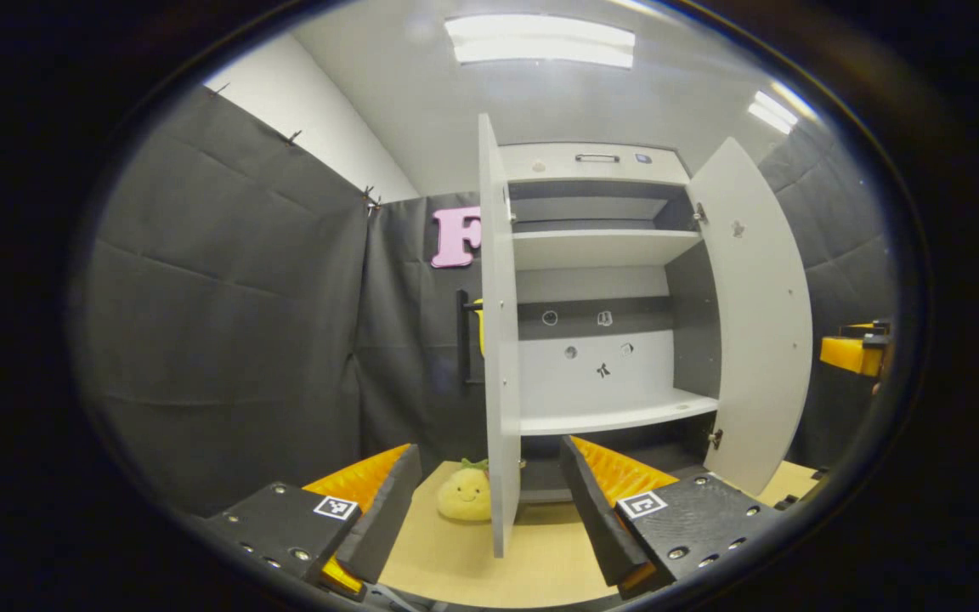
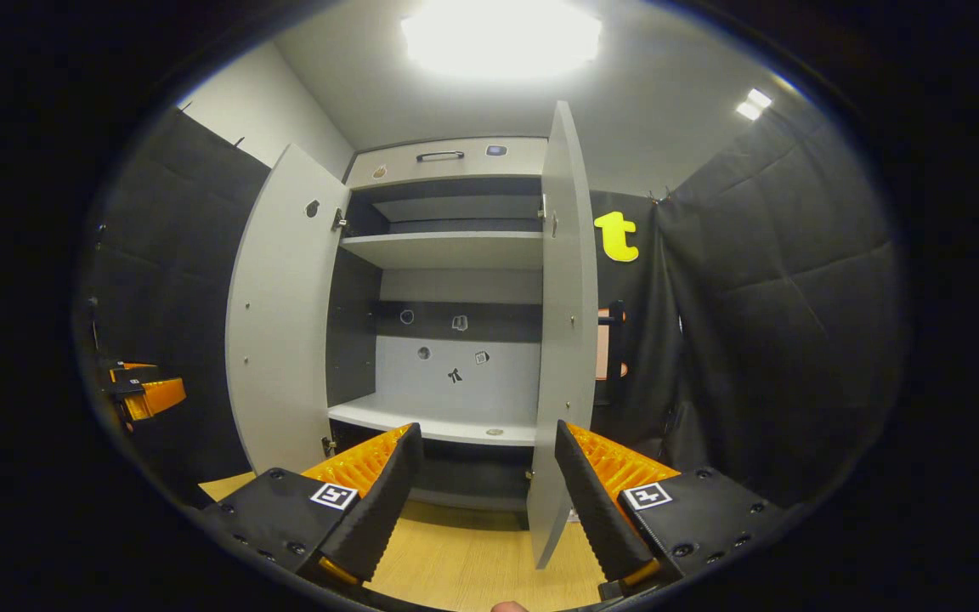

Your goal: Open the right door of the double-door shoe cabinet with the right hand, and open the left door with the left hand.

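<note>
Cabinet: pale grey double-door shoe cabinet (image 1: 600, 255) stands on the light wooden worktop (image 1: 472, 552) against the black padded booth wall (image 1: 226, 306)
Left door (image 1: 498, 340): swung open, edge-on between the left hand-held gripper's fingers — not touching them
Right door (image 2: 564, 340): open too, edge-on just ahead of the right hand-held gripper
Left hand-held gripper (image 1: 489, 493): jaws wide, holding nothing
Right hand-held gripper (image 2: 485, 476): jaws wide, holding nothing
Inside: bare pale shelves (image 2: 447, 251)
Beside left door: small yellow plush toy with a green tuft (image 1: 466, 493) on the worktop

Plush toy (image 1: 466, 495) partly hidden behind left door (image 1: 498, 340) edge.
</note>
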Demonstrator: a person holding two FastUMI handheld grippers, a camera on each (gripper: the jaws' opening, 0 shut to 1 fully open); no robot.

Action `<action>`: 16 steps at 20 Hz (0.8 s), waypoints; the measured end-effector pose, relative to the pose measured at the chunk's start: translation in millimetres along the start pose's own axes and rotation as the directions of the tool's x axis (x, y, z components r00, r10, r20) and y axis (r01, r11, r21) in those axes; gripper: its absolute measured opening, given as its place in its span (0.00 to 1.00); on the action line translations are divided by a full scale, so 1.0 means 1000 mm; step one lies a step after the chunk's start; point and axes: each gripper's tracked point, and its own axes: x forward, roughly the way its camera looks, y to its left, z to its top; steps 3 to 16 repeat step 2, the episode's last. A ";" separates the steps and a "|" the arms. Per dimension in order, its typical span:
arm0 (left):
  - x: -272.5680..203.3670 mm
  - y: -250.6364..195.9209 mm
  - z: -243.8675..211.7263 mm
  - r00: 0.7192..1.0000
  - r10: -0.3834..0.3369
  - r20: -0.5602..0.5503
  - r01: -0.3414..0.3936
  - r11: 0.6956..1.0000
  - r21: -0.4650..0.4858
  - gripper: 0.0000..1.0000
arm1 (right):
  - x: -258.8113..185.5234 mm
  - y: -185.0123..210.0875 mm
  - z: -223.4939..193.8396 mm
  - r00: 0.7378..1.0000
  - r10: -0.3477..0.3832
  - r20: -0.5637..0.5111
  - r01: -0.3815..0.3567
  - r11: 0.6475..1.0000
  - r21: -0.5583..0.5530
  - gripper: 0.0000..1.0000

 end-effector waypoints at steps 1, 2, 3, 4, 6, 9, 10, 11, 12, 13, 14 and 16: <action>0.000 0.001 0.001 1.000 0.001 0.003 -0.001 1.000 -0.002 0.94 | 0.000 0.000 0.000 1.000 -0.002 0.001 0.002 1.000 -0.001 0.98; 0.000 0.000 0.001 1.000 0.000 0.005 0.000 1.000 -0.002 0.94 | 0.000 0.000 0.000 1.000 -0.003 0.001 0.003 1.000 -0.001 0.98; 0.000 0.000 0.001 1.000 0.000 0.005 0.000 1.000 -0.002 0.94 | 0.000 0.000 0.000 1.000 -0.003 0.001 0.003 1.000 -0.001 0.98; 0.000 0.000 0.001 1.000 0.000 0.005 0.000 1.000 -0.002 0.94 | 0.000 0.000 0.000 1.000 -0.003 0.001 0.003 1.000 -0.001 0.98; 0.000 0.000 0.001 1.000 0.000 0.005 0.000 1.000 -0.002 0.94 | 0.000 0.000 0.000 1.000 -0.003 0.001 0.003 1.000 -0.001 0.98; 0.000 0.000 0.001 1.000 0.000 0.005 0.000 1.000 -0.002 0.94 | 0.000 0.000 0.000 1.000 -0.003 0.001 0.003 1.000 -0.001 0.98; 0.000 0.000 0.001 1.000 0.000 0.005 0.000 1.000 -0.002 0.94 | 0.000 0.000 0.000 1.000 -0.003 0.001 0.003 1.000 -0.001 0.98; 0.000 0.000 0.001 1.000 0.000 0.005 0.000 1.000 -0.002 0.94 | 0.000 0.000 0.000 1.000 -0.003 0.001 0.003 1.000 -0.001 0.98; 0.000 0.000 0.001 1.000 0.000 0.005 0.000 1.000 -0.002 0.94 | 0.000 0.000 0.000 1.000 -0.003 0.001 0.003 1.000 -0.001 0.98; 0.000 0.000 0.001 1.000 0.000 0.005 0.000 1.000 -0.002 0.94 | 0.000 0.000 0.000 1.000 -0.003 0.001 0.003 1.000 -0.001 0.98; 0.000 0.000 0.001 1.000 0.000 0.005 0.000 1.000 -0.002 0.94 | 0.000 0.000 0.000 1.000 -0.003 0.001 0.003 1.000 -0.001 0.98; 0.000 0.000 0.001 1.000 0.000 0.005 0.000 1.000 -0.002 0.94 | 0.000 0.000 0.000 1.000 -0.003 0.001 0.003 1.000 -0.001 0.98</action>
